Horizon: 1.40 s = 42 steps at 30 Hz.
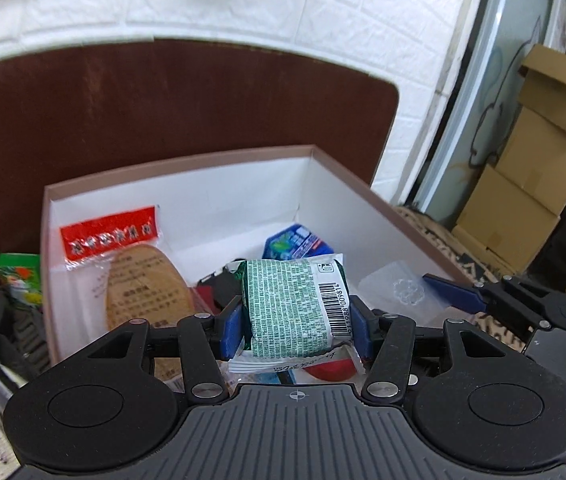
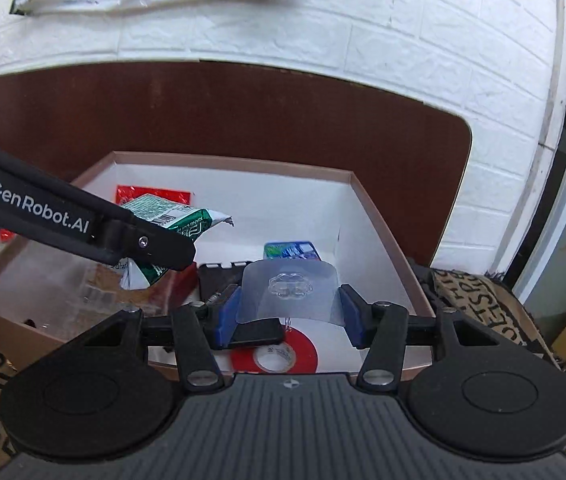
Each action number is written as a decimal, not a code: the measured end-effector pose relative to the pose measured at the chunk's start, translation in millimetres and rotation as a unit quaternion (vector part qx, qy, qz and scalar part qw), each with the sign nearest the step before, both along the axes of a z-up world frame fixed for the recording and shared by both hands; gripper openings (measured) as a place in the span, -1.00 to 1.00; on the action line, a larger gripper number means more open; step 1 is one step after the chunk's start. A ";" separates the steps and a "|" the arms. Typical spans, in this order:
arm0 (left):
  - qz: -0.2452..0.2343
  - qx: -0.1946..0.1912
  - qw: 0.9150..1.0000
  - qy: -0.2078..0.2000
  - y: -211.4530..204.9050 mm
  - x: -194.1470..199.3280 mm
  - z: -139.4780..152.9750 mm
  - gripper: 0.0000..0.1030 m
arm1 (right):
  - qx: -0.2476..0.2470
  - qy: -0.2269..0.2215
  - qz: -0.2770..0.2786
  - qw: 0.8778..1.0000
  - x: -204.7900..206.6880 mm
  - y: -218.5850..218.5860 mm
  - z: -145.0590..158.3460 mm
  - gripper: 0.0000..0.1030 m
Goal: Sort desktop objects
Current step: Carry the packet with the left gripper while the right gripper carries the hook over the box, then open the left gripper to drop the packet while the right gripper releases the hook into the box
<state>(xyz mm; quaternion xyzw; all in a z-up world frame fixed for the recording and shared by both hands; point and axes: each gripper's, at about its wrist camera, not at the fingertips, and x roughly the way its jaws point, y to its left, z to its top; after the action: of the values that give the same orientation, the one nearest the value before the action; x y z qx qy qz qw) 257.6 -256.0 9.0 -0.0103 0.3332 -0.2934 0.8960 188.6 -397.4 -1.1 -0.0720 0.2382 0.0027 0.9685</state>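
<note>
My left gripper (image 1: pixel 297 330) is shut on a green and white snack packet (image 1: pixel 295 308) and holds it above the open pink-rimmed white box (image 1: pixel 179 162). The packet also shows in the right wrist view (image 2: pixel 175 218), under the left gripper's arm (image 2: pixel 83 222). My right gripper (image 2: pixel 289 316) is shut on a clear plastic sheet with a clover stamp (image 2: pixel 289 296), bent between the pads, above the box (image 2: pixel 379 216). The sheet shows in the left wrist view too (image 1: pixel 403 290).
In the box lie a red-labelled bag with a tan insole (image 1: pixel 131 272), a blue packet (image 1: pixel 297 242), a red tape roll (image 2: pixel 275 356) and black items (image 2: pixel 223 276). A green box (image 1: pixel 19 276) stands left of it. A brown board (image 1: pixel 163 100), a white brick wall and cardboard boxes (image 1: pixel 539 168) are behind.
</note>
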 end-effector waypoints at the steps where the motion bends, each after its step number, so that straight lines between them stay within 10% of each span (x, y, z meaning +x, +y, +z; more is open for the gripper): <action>1: 0.000 0.002 1.000 0.003 -2.5 3.6 -3.3 0.08 | -0.002 0.003 0.000 1.000 3.7 -1.1 -2.1 0.12; 11: -0.008 0.013 1.000 0.012 -16.4 22.9 -14.7 0.11 | -0.014 0.020 0.000 1.000 27.2 -4.6 -13.2 0.16; 16: -0.003 0.014 1.000 -0.008 -16.5 20.4 -10.4 0.50 | -0.011 0.018 0.003 1.000 28.6 -5.4 -15.0 0.24; 21: 0.004 0.003 0.999 -0.032 -10.1 10.0 -1.8 0.98 | -0.019 0.002 0.008 1.000 19.8 -0.9 -9.9 0.75; 42: 0.017 0.013 0.999 -0.039 4.6 -27.9 14.3 1.00 | -0.036 -0.017 0.008 0.999 -20.8 16.3 7.9 0.99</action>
<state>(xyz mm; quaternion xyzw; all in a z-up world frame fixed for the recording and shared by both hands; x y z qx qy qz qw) 229.6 -251.4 23.3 0.0072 0.3016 -0.2741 0.9132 167.8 -381.1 6.8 -0.1085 0.2214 0.0004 0.9691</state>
